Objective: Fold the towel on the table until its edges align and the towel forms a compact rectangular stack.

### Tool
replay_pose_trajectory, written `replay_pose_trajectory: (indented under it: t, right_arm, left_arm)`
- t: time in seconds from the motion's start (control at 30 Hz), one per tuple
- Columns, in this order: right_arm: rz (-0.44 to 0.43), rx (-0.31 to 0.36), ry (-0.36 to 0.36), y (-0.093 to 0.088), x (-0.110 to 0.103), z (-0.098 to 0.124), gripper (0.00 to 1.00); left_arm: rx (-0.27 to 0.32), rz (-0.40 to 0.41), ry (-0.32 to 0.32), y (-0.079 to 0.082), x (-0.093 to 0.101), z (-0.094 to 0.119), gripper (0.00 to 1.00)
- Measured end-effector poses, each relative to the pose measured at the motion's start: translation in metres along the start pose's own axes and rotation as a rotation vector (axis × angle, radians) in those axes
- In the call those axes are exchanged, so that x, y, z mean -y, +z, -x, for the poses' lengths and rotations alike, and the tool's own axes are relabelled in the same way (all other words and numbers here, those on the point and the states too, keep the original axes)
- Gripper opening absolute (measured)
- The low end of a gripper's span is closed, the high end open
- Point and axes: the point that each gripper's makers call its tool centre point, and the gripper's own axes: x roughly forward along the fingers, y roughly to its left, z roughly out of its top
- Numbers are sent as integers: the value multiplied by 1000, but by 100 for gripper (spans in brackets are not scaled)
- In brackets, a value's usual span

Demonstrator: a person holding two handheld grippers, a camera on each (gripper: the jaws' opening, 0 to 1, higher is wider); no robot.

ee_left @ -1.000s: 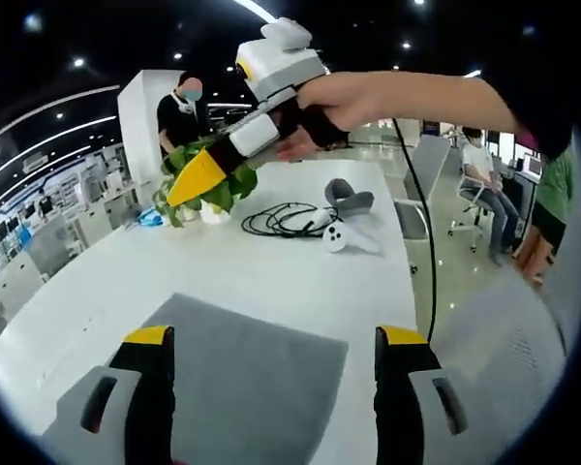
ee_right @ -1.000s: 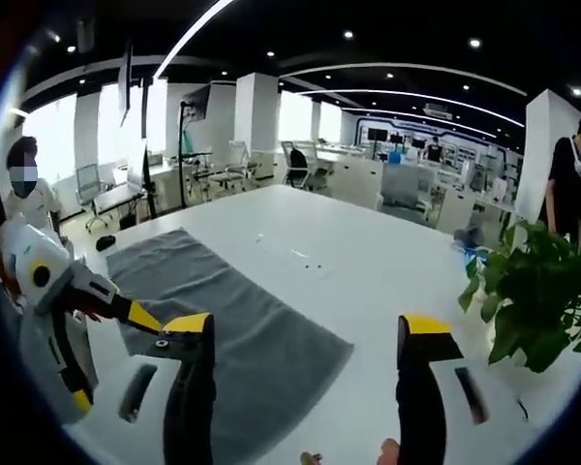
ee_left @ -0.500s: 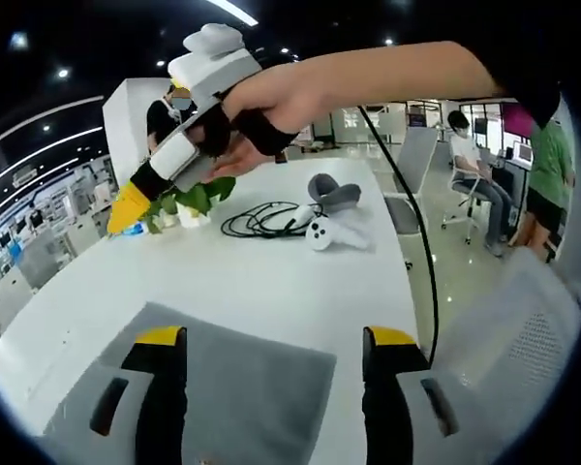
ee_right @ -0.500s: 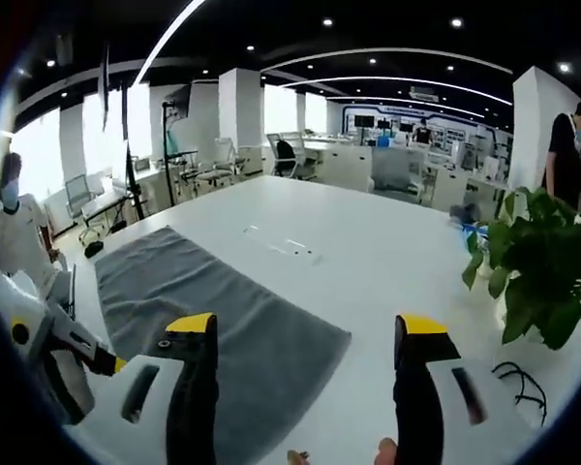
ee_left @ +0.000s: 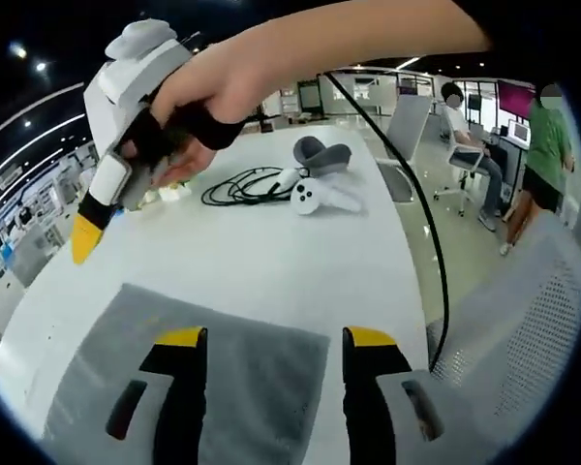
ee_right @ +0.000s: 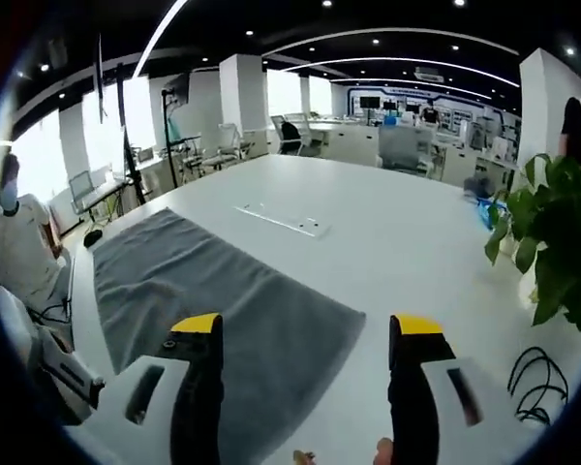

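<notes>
Right claw has swung lower and leftward; both claws have edged closer over the grey towel.
Left gripper view: white surface (ee_left: pixel 271 262) in an open office carries the flat towel (ee_left: pixel 252 368); left claw (ee_left: pixel 274 339) gapes, empty; a hand (ee_left: pixel 208 82) tilts the right claw (ee_left: pixel 85 237) downward, its opening unclear.
Right gripper view: right claw (ee_right: pixel 305 325) wide, empty, above the towel (ee_right: pixel 223 300).

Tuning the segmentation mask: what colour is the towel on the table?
Plain grey, no pattern. The towel shows best in the right gripper view, flat on the white table.

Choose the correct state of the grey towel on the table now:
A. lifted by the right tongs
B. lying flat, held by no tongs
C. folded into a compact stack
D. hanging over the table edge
B: the towel lies spread flat, with both tongs open above it.
</notes>
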Motion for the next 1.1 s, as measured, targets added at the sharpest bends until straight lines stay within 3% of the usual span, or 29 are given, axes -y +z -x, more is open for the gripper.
replay_pose_trajectory:
  t: [0.43,0.57,0.87,1.1]
  right_arm:
    - [-8,-14,3,-19,10,-21,62]
    - [-35,-11,-5,-23,13,-30,60]
    - [-55,-50,4,-37,12,-50,56]
    - [-72,-73,5,-46,16,-60,51]
  left_arm:
    - [-54,-11,-73,-19,23,-23,39]
    - [-62,2,-86,-22,26,-27,28]
    - [-81,14,-101,-25,30,-37,25]
    - [-104,12,-154,-33,36,-45,23]
